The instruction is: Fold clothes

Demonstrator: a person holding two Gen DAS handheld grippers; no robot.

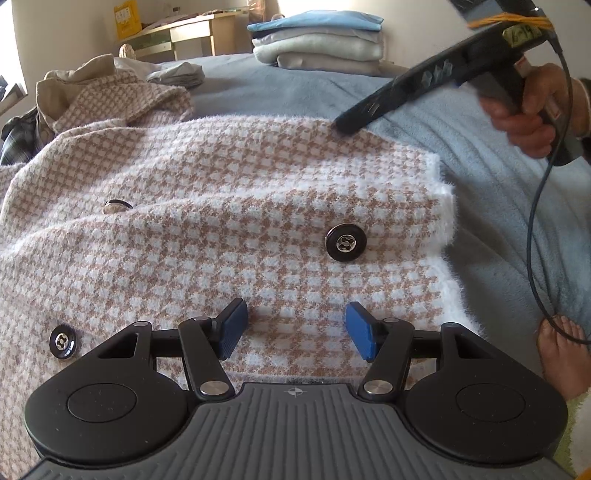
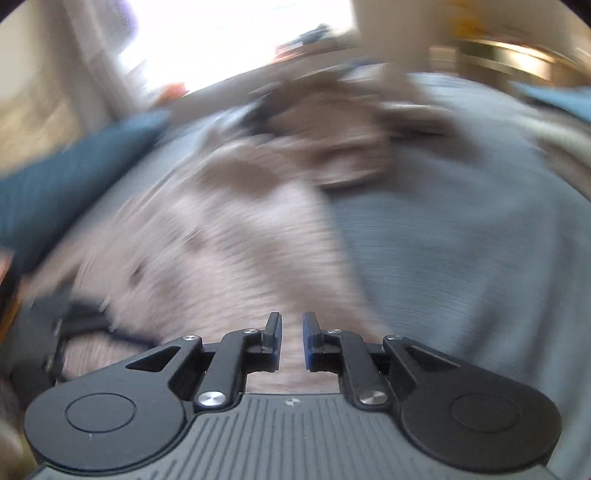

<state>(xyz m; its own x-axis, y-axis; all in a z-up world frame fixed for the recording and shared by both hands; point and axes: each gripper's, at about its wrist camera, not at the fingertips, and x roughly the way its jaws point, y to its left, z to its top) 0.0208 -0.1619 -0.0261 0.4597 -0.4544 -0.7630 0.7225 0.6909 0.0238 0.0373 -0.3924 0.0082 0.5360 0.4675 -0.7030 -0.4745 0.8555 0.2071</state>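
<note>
A fuzzy tan-and-white houndstooth coat (image 1: 221,192) with black buttons (image 1: 345,243) lies spread on the blue-grey blanket (image 1: 498,206). My left gripper (image 1: 295,328) hovers over its near part, open, with only fabric below the blue pads (image 1: 232,328). My right gripper (image 1: 345,123), held by a hand (image 1: 528,110), reaches in from the upper right with its tip at the coat's far edge. The right wrist view is blurred: my right gripper (image 2: 291,332) shows a narrow gap with nothing between the pads, above the pale coat (image 2: 221,240).
A stack of folded clothes (image 1: 317,40) sits at the back of the bed. Loose garments (image 1: 74,92) are heaped at the left. A wooden desk (image 1: 177,33) stands behind. A cable (image 1: 532,240) hangs at the right above a bare foot (image 1: 565,354).
</note>
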